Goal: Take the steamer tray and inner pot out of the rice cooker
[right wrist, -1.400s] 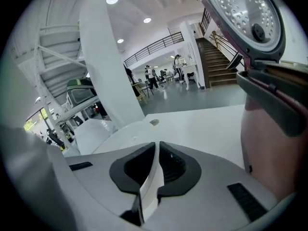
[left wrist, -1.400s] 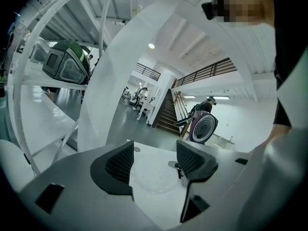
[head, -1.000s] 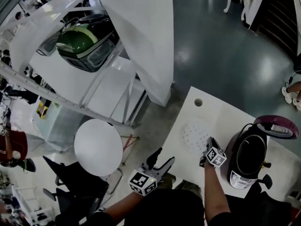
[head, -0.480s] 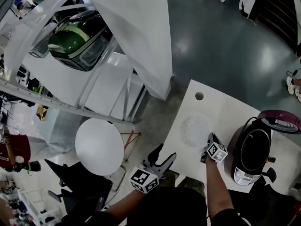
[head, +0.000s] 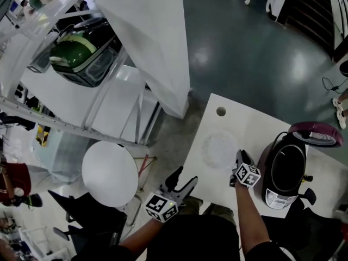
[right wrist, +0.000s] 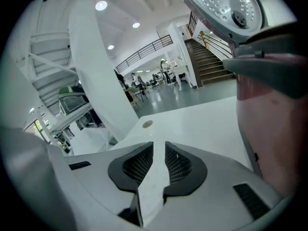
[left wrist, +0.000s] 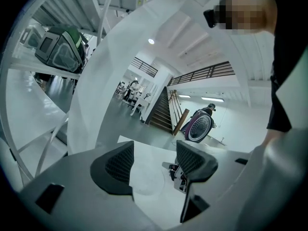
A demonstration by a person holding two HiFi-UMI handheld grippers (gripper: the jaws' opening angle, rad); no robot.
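You're holding R gripper (head: 238, 157) just beside tray (head: 219, 148), which is lying flat on table (head: 216, 123). R jaws have just been opening and are now slightly apart w/ nothing btwn. L gripper (head: 186, 175) is hovering near table corner, jaws spread wide, empty. Pot (head: 286, 168) is sitting in cooker (head: 274, 199), lid (head: 316, 133) up.

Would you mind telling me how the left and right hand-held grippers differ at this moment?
The left hand-held gripper has its jaws wide apart; the right hand-held gripper has just been opening its jaws, and they show only a narrow gap. The left hand-held gripper sits at the left edge of the table; the right hand-held gripper is over the table, close beside the open rice cooker. Both hold nothing between their jaws.
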